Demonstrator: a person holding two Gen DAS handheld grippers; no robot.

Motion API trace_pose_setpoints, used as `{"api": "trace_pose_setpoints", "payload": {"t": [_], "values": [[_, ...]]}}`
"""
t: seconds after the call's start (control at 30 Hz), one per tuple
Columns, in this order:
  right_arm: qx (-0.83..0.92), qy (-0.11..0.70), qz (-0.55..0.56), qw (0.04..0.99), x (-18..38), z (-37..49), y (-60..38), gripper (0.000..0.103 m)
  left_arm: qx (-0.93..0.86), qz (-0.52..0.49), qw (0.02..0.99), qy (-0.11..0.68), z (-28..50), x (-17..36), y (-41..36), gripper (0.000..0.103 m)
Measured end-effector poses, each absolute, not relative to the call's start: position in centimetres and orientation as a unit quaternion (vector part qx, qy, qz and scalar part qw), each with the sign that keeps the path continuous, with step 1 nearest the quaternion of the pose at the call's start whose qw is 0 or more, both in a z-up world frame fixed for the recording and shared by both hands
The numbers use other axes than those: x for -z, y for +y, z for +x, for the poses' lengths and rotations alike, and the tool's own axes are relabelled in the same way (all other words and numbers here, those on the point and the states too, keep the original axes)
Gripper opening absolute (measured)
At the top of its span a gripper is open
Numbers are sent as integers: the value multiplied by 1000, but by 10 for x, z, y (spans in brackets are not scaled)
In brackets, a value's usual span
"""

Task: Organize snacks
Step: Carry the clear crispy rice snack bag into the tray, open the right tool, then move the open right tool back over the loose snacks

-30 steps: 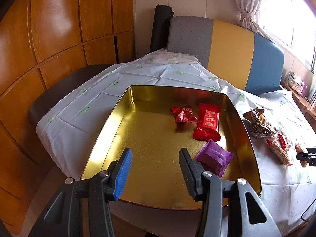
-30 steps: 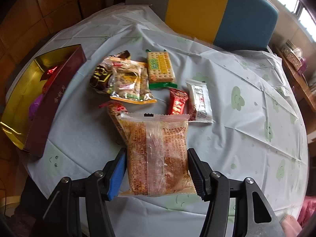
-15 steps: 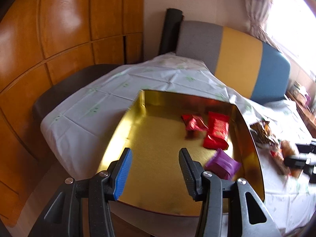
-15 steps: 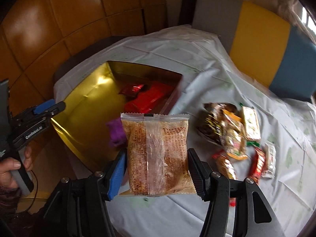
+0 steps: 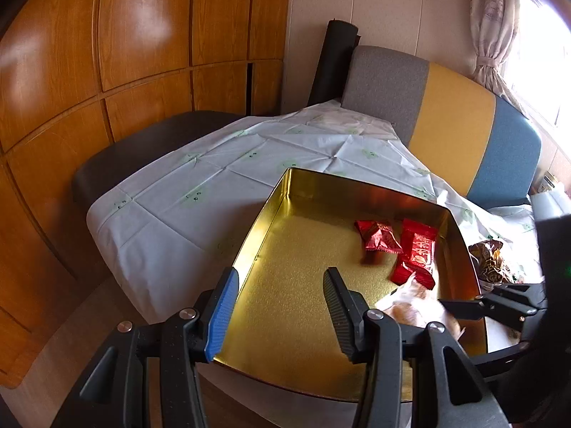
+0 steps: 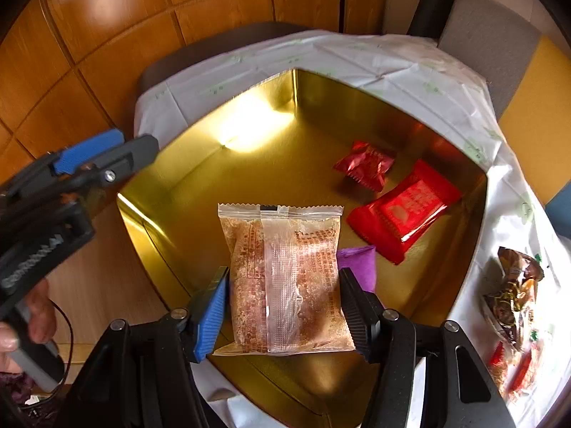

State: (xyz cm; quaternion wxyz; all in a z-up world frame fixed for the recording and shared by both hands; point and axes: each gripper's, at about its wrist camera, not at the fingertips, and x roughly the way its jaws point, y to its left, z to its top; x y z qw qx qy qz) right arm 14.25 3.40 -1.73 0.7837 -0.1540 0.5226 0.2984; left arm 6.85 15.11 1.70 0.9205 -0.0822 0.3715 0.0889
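Observation:
A gold tin box (image 5: 303,214) (image 6: 271,149) sits on the table's near left part. In it lie a small red candy (image 6: 365,166), a flat red packet (image 6: 403,210) and a purple packet (image 6: 358,260). My right gripper (image 6: 282,299) is shut on a clear packet of brown crumbly snack (image 6: 282,278) and holds it above the box's near side; the packet also shows in the left wrist view (image 5: 410,306). My left gripper (image 5: 278,306) is open and empty at the box's near left edge, and shows in the right wrist view (image 6: 89,153).
A white tablecloth (image 5: 200,192) covers the table. More snack packets (image 6: 514,296) lie on the cloth right of the box. A grey, yellow and blue chair back (image 5: 453,121) stands behind the table. Wooden wall panels (image 5: 107,53) are at the left.
My right gripper has carried the clear snack packet from over the cloth to above the gold box. My left gripper has drifted slightly left and stays open.

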Motion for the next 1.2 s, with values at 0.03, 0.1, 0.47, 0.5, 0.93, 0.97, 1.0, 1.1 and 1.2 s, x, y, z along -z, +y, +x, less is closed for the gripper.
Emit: {"api": "trace_pose_setpoints", "payload": {"t": [0.03,0.1,0.47,0.5,0.93,0.97,1.0,1.1,1.2], "values": [[-299,529,-158,778,20,142,36,60,-90,-82,920,372,69,-16,151,50],[-301,531,-167,774,26,140,37,61,-90,-83,919,374,69,-15,152,50],[-301,529,-169,775,30,137,32,63,-87,-75,919,377,68,-11,146,50],[-299,530,-163,777,29,137,30,63,-86,-74,919,377,68,-11,146,50],[-263,471,-88,838,-11,119,-32,64,-64,-54,924,373,63,-13,127,50],[-257,467,-84,842,-14,117,-37,65,-61,-52,925,372,62,-13,124,50],[-251,463,-79,847,-16,115,-45,65,-57,-49,925,372,61,-13,121,50],[-231,456,-65,857,-21,115,-65,68,-50,-41,926,373,60,-13,113,50],[-208,456,-53,864,-23,114,-87,68,-42,-35,926,373,59,-13,106,50]]}}
